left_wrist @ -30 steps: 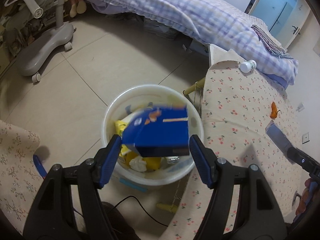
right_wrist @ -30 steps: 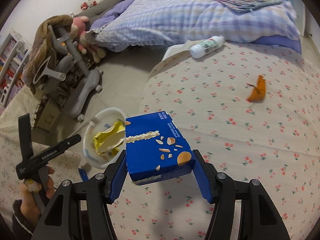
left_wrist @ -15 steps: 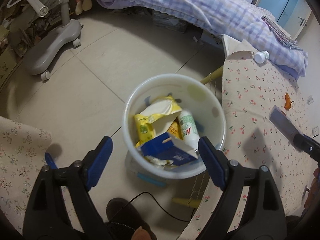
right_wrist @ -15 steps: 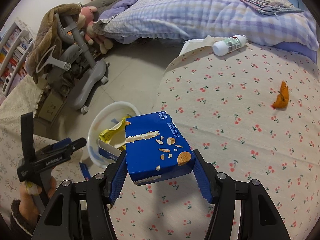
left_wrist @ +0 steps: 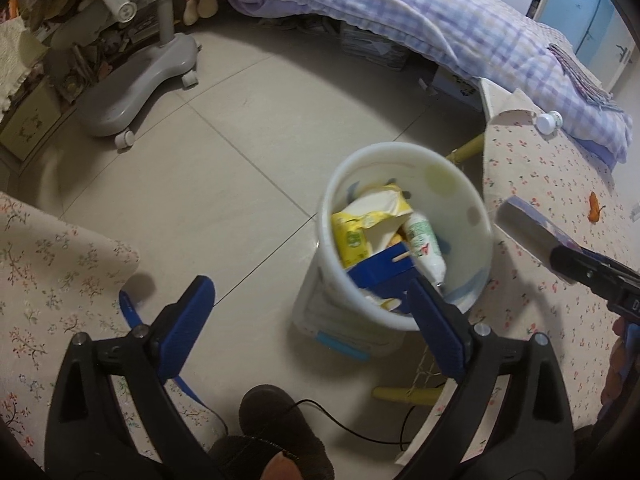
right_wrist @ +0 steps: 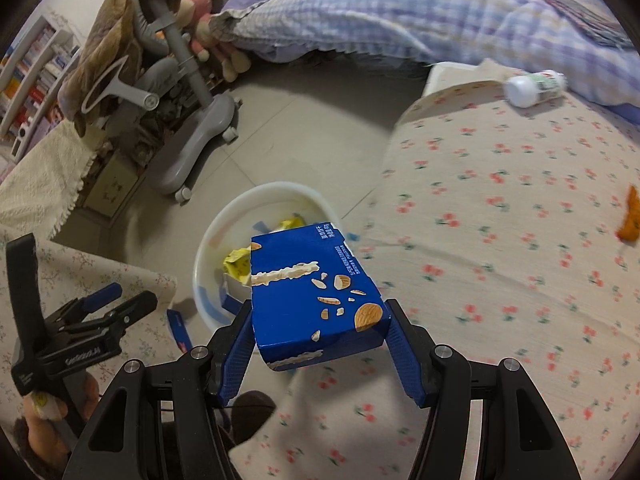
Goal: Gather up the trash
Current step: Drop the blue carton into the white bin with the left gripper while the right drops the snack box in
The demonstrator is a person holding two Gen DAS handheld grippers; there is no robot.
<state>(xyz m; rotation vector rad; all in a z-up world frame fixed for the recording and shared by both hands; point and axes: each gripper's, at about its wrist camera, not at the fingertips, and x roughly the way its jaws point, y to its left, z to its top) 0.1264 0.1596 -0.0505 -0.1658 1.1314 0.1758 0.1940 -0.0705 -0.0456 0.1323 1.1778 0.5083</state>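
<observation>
A white trash bin [left_wrist: 472,196] stands on the floor beside the table; it also shows in the right wrist view [right_wrist: 224,220]. It holds a blue box [left_wrist: 380,270], a yellow wrapper [left_wrist: 360,228] and a white bottle [left_wrist: 424,240]. My left gripper [left_wrist: 312,300] is open and empty, near the bin's left side. My right gripper [right_wrist: 320,312] is shut on a second blue almond box [right_wrist: 316,296], held over the table edge next to the bin. A white bottle [right_wrist: 536,88] and an orange scrap [right_wrist: 630,220] lie on the table.
The floral tablecloth table [right_wrist: 500,220] fills the right. A grey chair base [left_wrist: 136,92] stands on the tiled floor at the left. A bed with a checked quilt [left_wrist: 400,12] runs along the back. A second floral cloth surface [left_wrist: 52,260] lies at the left.
My left gripper opened and dropped its blue box into the bin, then drew back to the left. My right gripper carried its blue box leftward, toward the bin.
</observation>
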